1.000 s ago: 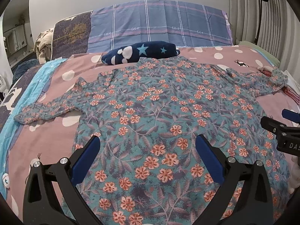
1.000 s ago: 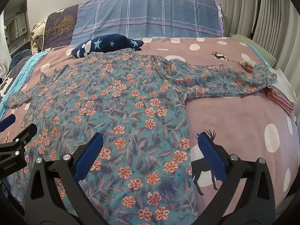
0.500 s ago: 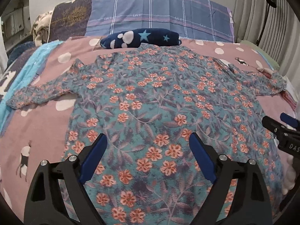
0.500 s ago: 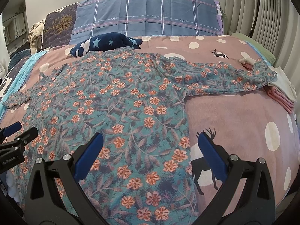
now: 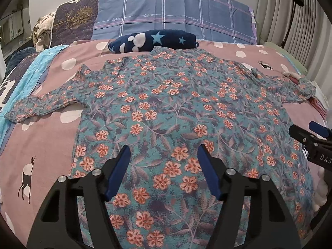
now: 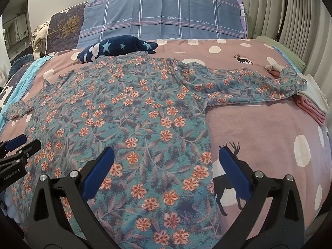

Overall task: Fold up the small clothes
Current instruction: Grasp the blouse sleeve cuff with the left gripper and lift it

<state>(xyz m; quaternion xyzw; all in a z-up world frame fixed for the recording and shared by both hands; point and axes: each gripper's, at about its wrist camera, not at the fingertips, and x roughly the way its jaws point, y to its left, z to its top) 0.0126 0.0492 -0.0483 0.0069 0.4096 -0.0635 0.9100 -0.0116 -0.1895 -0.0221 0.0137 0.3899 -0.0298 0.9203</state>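
A navy star-print blanket [image 5: 153, 42] lies at the floral top's [image 5: 176, 114] collar end, with folded pink and cream clothes [image 6: 313, 101] under its right cuff. The top lies flat on the pink bedspread [image 6: 259, 128], sleeves outstretched. The left gripper [image 5: 164, 153] and right gripper [image 6: 166, 155] hover over its hem, jaws spread, holding nothing.

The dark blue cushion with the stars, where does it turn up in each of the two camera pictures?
Left wrist view: the dark blue star cushion sits upper middle, just beyond the top edge of the floral shirt.
Right wrist view: the same cushion sits upper left, at the shirt's far edge.
Shared landmark: the blue plaid pillow right behind it.
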